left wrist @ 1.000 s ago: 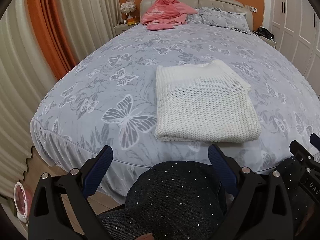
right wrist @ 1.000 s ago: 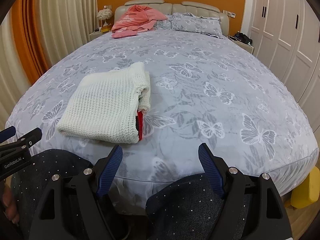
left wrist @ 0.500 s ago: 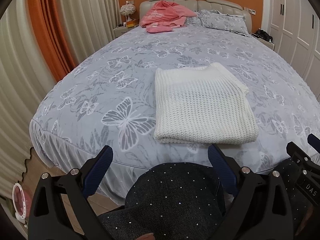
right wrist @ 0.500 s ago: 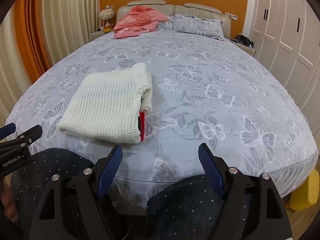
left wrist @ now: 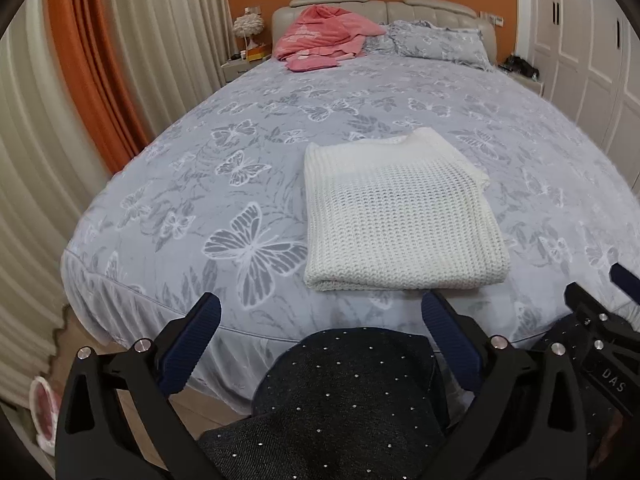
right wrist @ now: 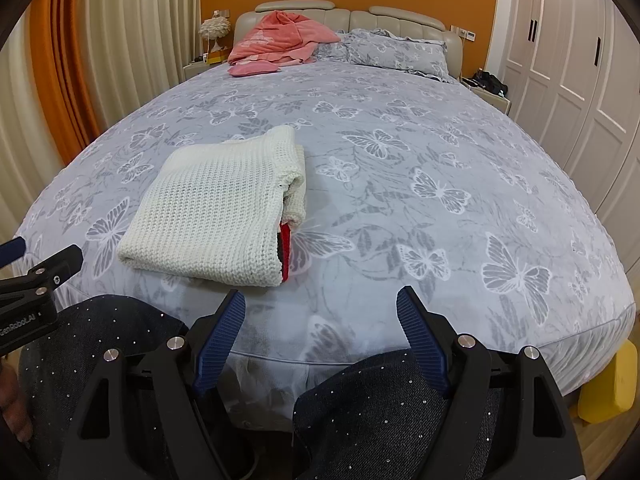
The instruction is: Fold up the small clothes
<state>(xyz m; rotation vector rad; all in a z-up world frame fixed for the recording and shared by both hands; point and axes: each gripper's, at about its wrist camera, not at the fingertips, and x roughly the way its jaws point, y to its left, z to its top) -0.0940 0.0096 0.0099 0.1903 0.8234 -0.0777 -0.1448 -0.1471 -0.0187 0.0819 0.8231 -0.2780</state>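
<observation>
The sweater (left wrist: pixel 396 216) (right wrist: pixel 216 212), a white open-knit piece, lies folded into a thick rectangle on the bed (left wrist: pixel 256 168) (right wrist: pixel 440 152), near the foot edge. In the left wrist view it sits just right of centre, its folded edge toward the camera; in the right wrist view it lies at about 10 o'clock from the frame's centre. On its right side the layers gape a little, and a strip of red and dark fabric (right wrist: pixel 284 250) shows between them (whether that is a trim or a separate garment is hard to tell).

The left gripper (left wrist: pixel 320 316) hangs short of the bed edge at 6 o'clock from the sweater, fingers spread wide with nothing between them, touching no cloth. The right gripper (right wrist: pixel 320 312) is likewise spread wide and empty, low over the foot of the bed, the sweater at about 11 o'clock from it. Each gripper shows at the edge of the other's view. Below both are the person's knees in dark studded denim (left wrist: pixel 352 384) (right wrist: pixel 380 412).

The bedcover is grey with white butterflies. At the far end, 12 o'clock, a pink garment (left wrist: pixel 320 36) (right wrist: pixel 280 42) is heaped against the headboard (left wrist: pixel 436 10) (right wrist: pixel 400 18), with a matching pillow (left wrist: pixel 436 44) (right wrist: pixel 396 50) beside it. Curtains (left wrist: pixel 120 60) (right wrist: pixel 132 40) hang at 9 o'clock, white wardrobe doors (left wrist: pixel 592 40) (right wrist: pixel 560 80) stand at 3 o'clock.
</observation>
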